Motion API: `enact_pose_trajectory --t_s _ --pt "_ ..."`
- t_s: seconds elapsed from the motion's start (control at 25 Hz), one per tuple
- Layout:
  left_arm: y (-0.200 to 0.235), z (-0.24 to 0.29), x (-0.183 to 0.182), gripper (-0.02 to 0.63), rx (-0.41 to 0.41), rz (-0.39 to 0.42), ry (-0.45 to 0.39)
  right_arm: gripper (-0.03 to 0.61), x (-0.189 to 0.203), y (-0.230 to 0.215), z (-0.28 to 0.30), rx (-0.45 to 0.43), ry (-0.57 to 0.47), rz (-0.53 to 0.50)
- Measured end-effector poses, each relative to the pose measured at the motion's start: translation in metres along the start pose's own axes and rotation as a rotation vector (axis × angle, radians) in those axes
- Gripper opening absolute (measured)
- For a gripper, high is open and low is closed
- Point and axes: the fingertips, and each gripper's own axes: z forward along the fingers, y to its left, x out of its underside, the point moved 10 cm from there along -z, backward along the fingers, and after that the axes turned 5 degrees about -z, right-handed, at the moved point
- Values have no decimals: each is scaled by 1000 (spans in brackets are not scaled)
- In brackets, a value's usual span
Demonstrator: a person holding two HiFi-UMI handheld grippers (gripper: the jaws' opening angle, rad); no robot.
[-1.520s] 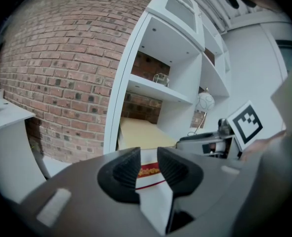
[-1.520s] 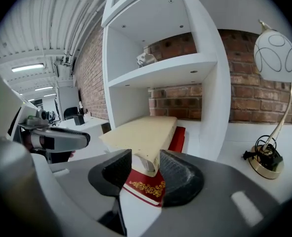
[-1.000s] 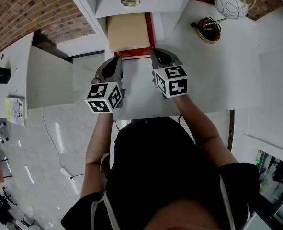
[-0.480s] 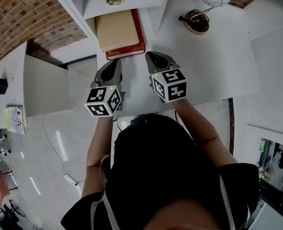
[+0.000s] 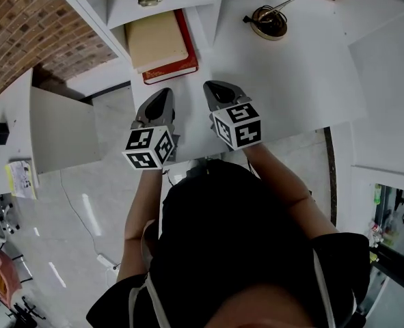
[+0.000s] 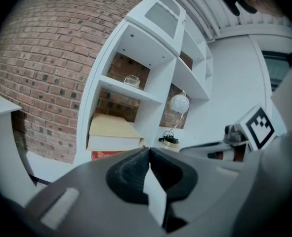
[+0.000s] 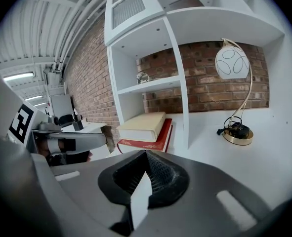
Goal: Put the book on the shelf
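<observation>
Red cover under cream: two books lie flat and stacked in the lowest compartment of the white shelf [image 7: 183, 98], the cream book [image 7: 143, 125] on top of the red book [image 7: 146, 143]. In the right gripper view their near ends appear to jut a little past the front edge of the upright.

Left gripper [image 5: 162, 94]: jaws fully together, nothing between them. Right gripper [image 5: 214, 87]: likewise pressed tight and empty. Both sit side by side over the counter [image 5: 290, 94], tips aimed at the stack but apart from it. The lamp [image 5: 268, 22] stands in the next bay, to the right of the upright.

Judgement: placement looks done, and what remains is leaving it tidy.

- If we clear off, we draw both grippers straight back along their own line, keeping the tips level so neither catches the red book's front edge and drags it out.
- If we seat the stack deeper, we push with closed tips low on the red book, both sides at once, so that it slides in square and the cream one rides along instead of skating off.
- We keep the right gripper away from the lamp cord.
</observation>
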Motion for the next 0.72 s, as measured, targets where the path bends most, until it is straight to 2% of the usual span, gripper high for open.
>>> enact_pose_trajectory --t_s 0.72 --pt "-12 -12 32 8 5 -21 75 -5 25 16 -13 -51 53 38"
